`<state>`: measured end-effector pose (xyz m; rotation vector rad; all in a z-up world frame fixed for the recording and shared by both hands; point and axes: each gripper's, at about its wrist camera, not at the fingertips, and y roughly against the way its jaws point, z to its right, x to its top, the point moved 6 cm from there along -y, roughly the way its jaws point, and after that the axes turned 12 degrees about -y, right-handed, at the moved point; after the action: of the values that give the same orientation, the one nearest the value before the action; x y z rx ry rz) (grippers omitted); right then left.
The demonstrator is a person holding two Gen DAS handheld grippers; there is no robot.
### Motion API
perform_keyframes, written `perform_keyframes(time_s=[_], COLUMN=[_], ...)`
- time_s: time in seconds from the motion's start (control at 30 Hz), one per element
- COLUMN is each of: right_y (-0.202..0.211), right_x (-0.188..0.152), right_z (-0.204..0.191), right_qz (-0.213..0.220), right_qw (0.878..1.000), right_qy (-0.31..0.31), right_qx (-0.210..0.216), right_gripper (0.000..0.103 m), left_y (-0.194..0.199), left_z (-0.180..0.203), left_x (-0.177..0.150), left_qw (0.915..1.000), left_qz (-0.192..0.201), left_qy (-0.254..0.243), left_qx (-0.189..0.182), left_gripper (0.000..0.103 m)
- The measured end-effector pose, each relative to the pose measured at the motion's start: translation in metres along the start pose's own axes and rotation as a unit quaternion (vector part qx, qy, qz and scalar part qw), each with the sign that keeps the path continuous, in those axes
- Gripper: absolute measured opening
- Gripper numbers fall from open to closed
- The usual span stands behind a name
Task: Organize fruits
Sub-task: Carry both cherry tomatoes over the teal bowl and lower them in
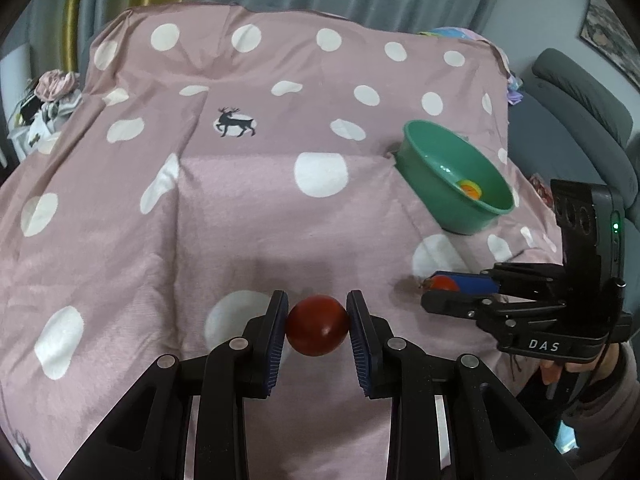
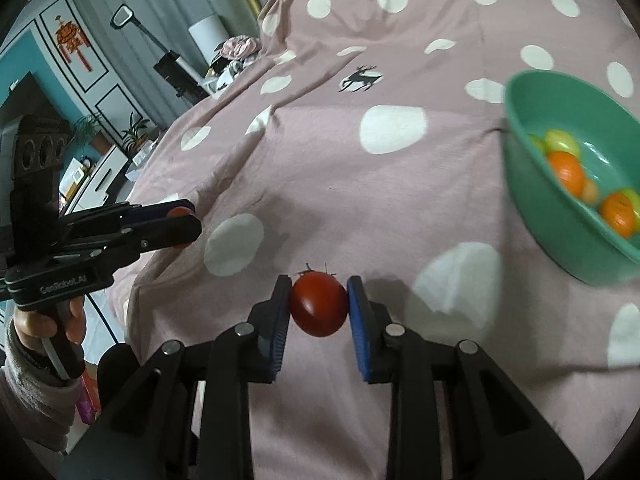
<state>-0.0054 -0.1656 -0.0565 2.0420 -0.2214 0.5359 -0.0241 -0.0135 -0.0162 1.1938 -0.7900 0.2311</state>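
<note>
My left gripper point(image 1: 317, 316) is shut on a dark red tomato point(image 1: 317, 330), held just above the pink spotted cloth point(image 1: 240, 220). My right gripper point(image 2: 318, 304) is shut on a second red tomato point(image 2: 318, 310) that has a small green stalk on top. Each gripper shows in the other's view: the right gripper point(image 1: 434, 288) at the right with its tomato between blue pads, the left gripper point(image 2: 184, 220) at the left. A green bowl point(image 2: 560, 216) at the right holds oranges point(image 2: 566, 172) and yellow-green fruit point(image 2: 562, 142). The green bowl point(image 1: 432, 184) lies beyond the right gripper.
The pink cloth with white dots and a deer print point(image 1: 235, 122) covers the whole table. A grey sofa point(image 1: 580, 96) stands past the table's right edge. Clutter point(image 1: 52, 96) sits off the far left corner. A person's hand point(image 2: 48, 320) grips the left tool's handle.
</note>
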Motion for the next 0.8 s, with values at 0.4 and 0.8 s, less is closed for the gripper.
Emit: perform_keyframes(time_s=[0.4,0.8], right_y=[0.05,0.082], right_x=[0.006,0.004], right_z=[0.016,0.037], right_qz=[0.061,0.102], right_qw=[0.998,0.993], right_qy=[-0.025,-0.047], right_qx=[0.011,0.023], right_gripper=[0.029,0.029], left_y=[0.008,0.004], left_z=[0.036,0.071], left_x=[0.015,0.045], left_qw=[0.9997,0.9974], left_qz=[0.009,0.023], left_qy=[-0.021,-0.064], left_qx=[0.013,0.025], left_gripper=[0.031,0.031])
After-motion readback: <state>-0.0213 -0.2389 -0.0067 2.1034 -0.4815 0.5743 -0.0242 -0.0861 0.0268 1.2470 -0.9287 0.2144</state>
